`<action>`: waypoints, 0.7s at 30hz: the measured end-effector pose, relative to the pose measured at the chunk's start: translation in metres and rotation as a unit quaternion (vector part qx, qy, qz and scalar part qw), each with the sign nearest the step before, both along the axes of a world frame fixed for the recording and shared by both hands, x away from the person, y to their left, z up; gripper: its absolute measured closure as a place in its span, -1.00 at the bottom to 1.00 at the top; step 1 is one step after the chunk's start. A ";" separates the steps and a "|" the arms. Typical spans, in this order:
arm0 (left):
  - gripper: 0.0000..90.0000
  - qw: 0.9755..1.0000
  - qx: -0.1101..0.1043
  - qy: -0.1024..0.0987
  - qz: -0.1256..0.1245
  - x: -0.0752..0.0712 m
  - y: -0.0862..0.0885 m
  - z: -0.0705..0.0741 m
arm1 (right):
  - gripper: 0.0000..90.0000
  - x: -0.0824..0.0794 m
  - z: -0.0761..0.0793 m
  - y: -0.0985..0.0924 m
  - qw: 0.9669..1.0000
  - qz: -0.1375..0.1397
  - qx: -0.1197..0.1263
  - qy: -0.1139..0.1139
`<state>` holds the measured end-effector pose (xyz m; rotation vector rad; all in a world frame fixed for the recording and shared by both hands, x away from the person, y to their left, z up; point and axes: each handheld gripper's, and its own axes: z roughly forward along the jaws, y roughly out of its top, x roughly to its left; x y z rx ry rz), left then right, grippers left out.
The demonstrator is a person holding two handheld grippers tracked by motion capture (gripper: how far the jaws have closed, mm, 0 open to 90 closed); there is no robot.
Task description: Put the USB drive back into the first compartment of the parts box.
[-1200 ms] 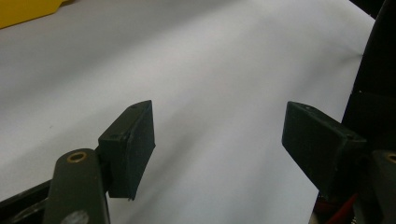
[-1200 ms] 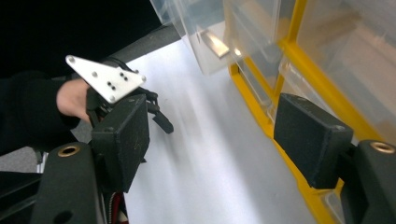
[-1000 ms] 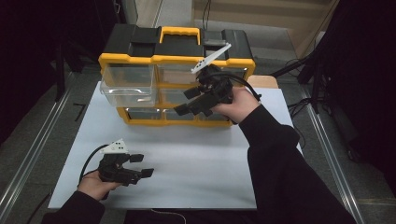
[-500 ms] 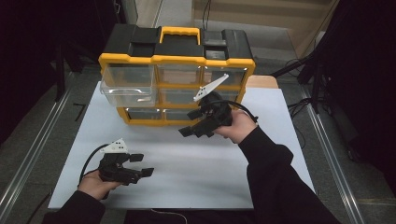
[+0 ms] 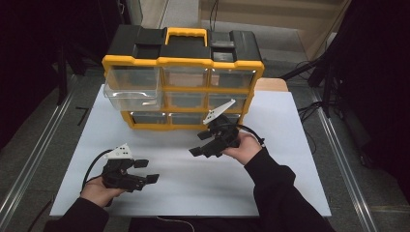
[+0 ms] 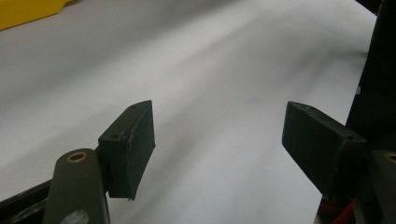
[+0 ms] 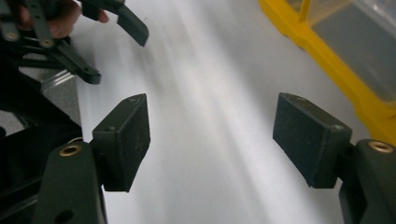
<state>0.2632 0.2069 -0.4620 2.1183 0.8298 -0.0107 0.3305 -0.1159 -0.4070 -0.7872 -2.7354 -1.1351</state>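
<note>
White board covers the surface [image 5: 290,159], and a yellow-and-black drawer organizer [image 5: 183,77] stands at its far edge with its top-left clear drawer [image 5: 131,89] pulled out. From the high view, the right tongs [image 5: 199,143] hover just before the organizer's bottom row; the left tongs [image 5: 146,171] rest low near the front edge. Left gripper view: jaws wide apart, holding nothing. Right gripper view: jaws likewise spread and empty, the organizer at right.
</note>
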 end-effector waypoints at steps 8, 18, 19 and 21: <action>-0.41 1.000 -0.003 -0.001 -0.003 -0.002 -0.001 0.001 | -0.43 -0.007 -0.020 -0.007 1.000 -0.023 0.016 -0.008; -0.41 1.000 -0.003 -0.001 -0.004 -0.001 -0.001 0.002 | -0.45 -0.022 -0.036 -0.035 0.999 -0.051 0.008 0.001; -0.41 1.000 -0.005 -0.002 -0.005 -0.001 -0.002 0.002 | -0.45 -0.023 -0.037 -0.039 0.998 -0.055 0.006 0.002; -0.41 1.000 -0.005 -0.002 -0.005 -0.001 -0.002 0.002 | -0.46 -0.026 -0.039 -0.044 0.998 -0.065 0.009 0.008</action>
